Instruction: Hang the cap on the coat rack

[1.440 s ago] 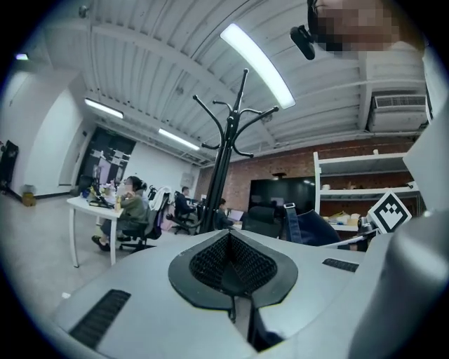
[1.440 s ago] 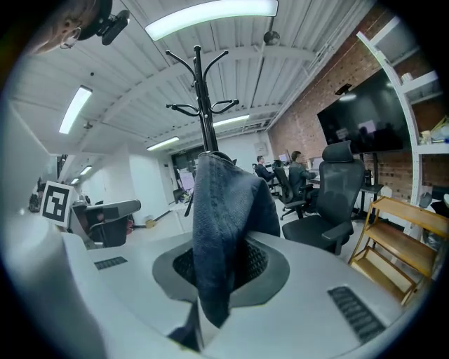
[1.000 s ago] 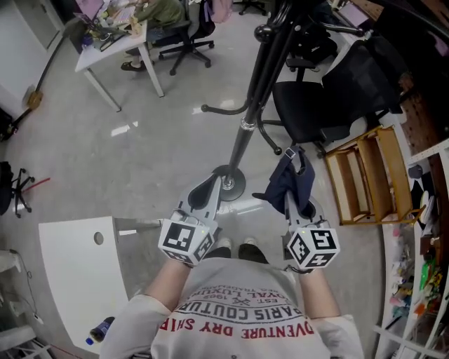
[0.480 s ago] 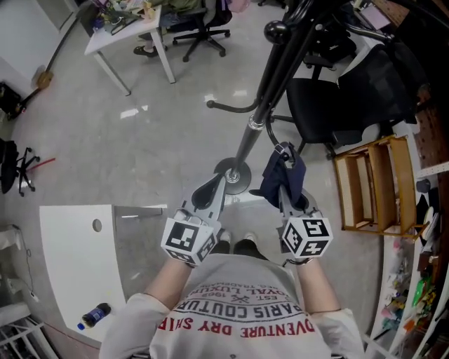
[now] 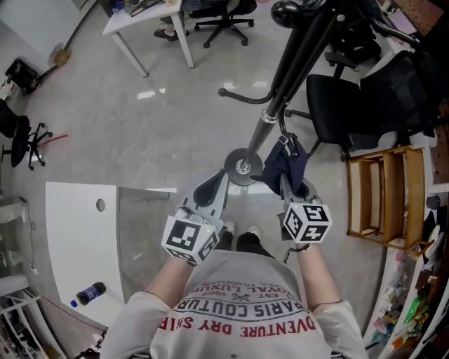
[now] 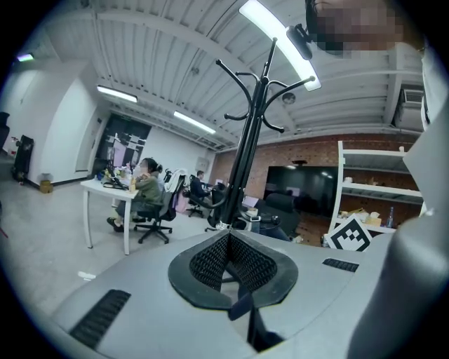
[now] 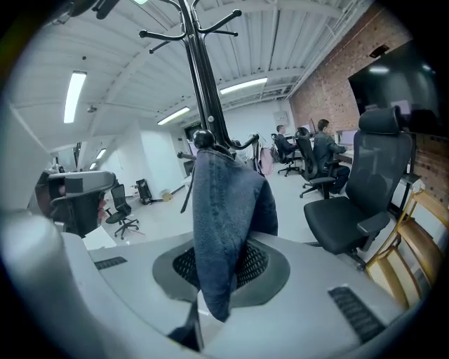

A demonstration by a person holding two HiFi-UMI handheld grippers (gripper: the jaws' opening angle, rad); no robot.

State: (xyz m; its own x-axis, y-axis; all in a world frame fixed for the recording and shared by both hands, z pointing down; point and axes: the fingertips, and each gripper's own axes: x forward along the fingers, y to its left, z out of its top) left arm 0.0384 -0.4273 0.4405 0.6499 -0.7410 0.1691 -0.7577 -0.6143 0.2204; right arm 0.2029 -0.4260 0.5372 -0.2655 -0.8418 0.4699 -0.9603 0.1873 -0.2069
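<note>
The black coat rack (image 5: pixel 280 91) rises from its round base (image 5: pixel 242 167) on the floor just ahead of me; its hooks (image 6: pixel 263 84) branch out high up in both gripper views. A dark blue denim cap (image 5: pixel 284 163) hangs from my right gripper (image 5: pixel 286 184), just right of the pole. In the right gripper view the cap (image 7: pixel 224 210) drapes between the jaws, which are shut on it, with the coat rack (image 7: pixel 203 77) straight behind. My left gripper (image 5: pixel 212 191) is held left of the base; its pads (image 6: pixel 226 235) meet with nothing between them.
A black office chair (image 5: pixel 344 98) and a wooden folding frame (image 5: pixel 382 189) stand to the right of the rack. A white table (image 5: pixel 77 238) with a bottle (image 5: pixel 88 294) is at my left. A white desk (image 5: pixel 140 17) and more chairs are farther back.
The rack's base and pole now sit closer to both grippers. The right gripper with the cap has shifted slightly left toward the pole. Both grips are unchanged.
</note>
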